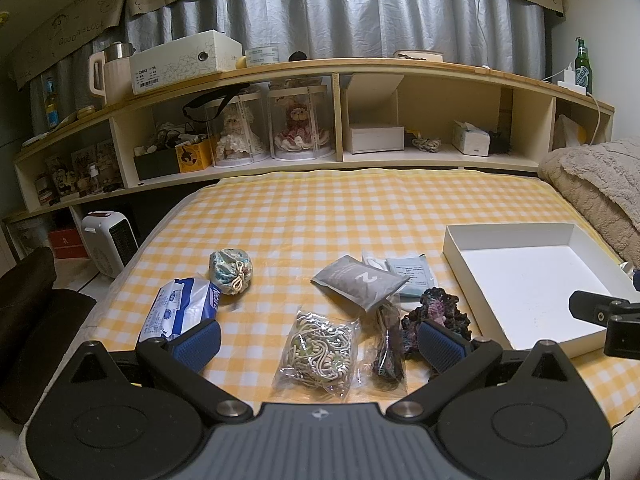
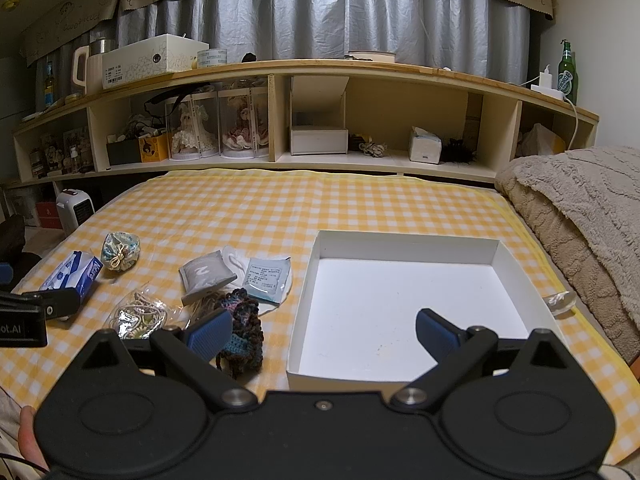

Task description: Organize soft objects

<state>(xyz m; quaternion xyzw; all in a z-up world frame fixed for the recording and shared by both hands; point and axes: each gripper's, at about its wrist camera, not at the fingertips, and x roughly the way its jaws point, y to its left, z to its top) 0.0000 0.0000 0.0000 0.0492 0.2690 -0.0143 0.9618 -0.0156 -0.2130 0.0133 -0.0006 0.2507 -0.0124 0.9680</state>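
Left tool [image 1: 320, 340] and right tool [image 2: 324, 334] both spread wide, empty. I'd pinch the cord bag [image 1: 318, 354] mid-body, then carry it toward 2 o'clock into the box [image 1: 528, 280].

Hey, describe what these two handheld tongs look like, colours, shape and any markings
Both tongs, left and right, have matte black bodies with two round housings, silver pivot bolts and angular black arms ending in ribbed blue pads. The left one's centre plate is ribbed grey with a small logo. White lettering ending "ot.AI" marks its side.

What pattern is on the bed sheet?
The bed sheet has a yellow and white check, clearest in the right wrist view.
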